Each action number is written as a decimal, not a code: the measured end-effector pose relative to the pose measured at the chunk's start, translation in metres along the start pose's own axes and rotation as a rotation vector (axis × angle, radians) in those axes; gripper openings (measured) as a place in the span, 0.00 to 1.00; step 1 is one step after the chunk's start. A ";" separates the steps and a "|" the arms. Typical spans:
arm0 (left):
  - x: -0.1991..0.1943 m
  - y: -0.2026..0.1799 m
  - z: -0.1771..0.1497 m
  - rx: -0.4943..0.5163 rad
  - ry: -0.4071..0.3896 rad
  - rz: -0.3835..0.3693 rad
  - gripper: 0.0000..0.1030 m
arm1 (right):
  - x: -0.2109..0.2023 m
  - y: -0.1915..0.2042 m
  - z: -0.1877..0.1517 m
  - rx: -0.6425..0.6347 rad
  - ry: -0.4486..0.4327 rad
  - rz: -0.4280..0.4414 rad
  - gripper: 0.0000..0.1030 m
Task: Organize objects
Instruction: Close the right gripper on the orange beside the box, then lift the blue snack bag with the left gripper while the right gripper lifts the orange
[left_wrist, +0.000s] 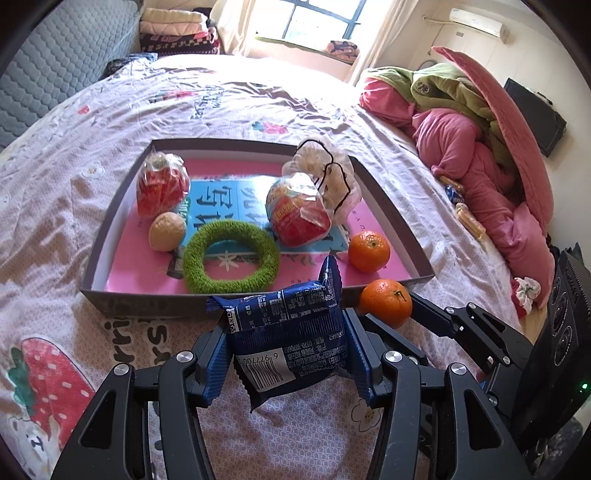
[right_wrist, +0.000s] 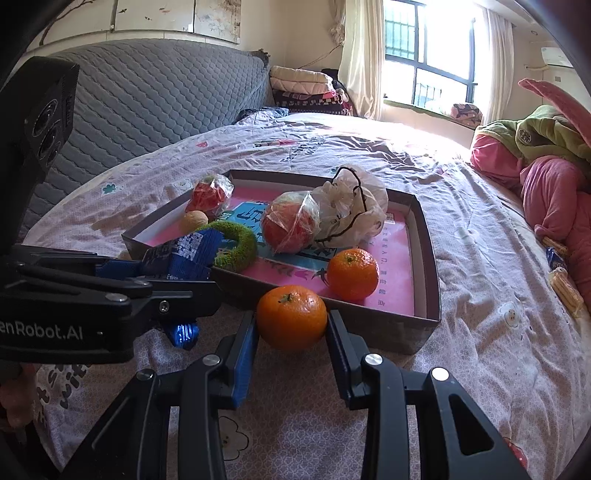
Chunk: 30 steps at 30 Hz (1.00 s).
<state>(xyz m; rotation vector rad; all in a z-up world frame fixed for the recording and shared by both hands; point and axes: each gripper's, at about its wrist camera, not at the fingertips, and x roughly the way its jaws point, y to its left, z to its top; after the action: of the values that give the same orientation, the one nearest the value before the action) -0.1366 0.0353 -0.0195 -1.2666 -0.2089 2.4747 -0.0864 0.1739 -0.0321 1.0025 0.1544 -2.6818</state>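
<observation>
Blue snack packet lengthwise in left gripper, right gripper clamping orange

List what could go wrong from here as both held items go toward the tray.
1. The blue snack packet is soft and crinkled between the left gripper fingers, so it may slip or sag.
2. The held orange is round; the right gripper touches only its sides, so it could roll out.
3. The tray is crowded near its front: the green ring and second orange could be knocked.
</observation>
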 end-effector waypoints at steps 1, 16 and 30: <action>-0.002 0.001 0.001 -0.003 -0.005 0.001 0.55 | -0.001 0.000 0.001 0.002 -0.007 -0.003 0.36; -0.025 0.006 0.020 0.025 -0.085 0.043 0.55 | -0.029 -0.012 0.035 0.017 -0.121 -0.020 0.36; -0.036 0.007 0.030 0.050 -0.129 0.081 0.55 | -0.038 -0.009 0.061 -0.003 -0.174 -0.037 0.36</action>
<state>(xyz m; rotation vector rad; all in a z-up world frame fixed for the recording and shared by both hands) -0.1434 0.0162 0.0234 -1.1173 -0.1297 2.6160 -0.1001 0.1785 0.0389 0.7679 0.1434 -2.7847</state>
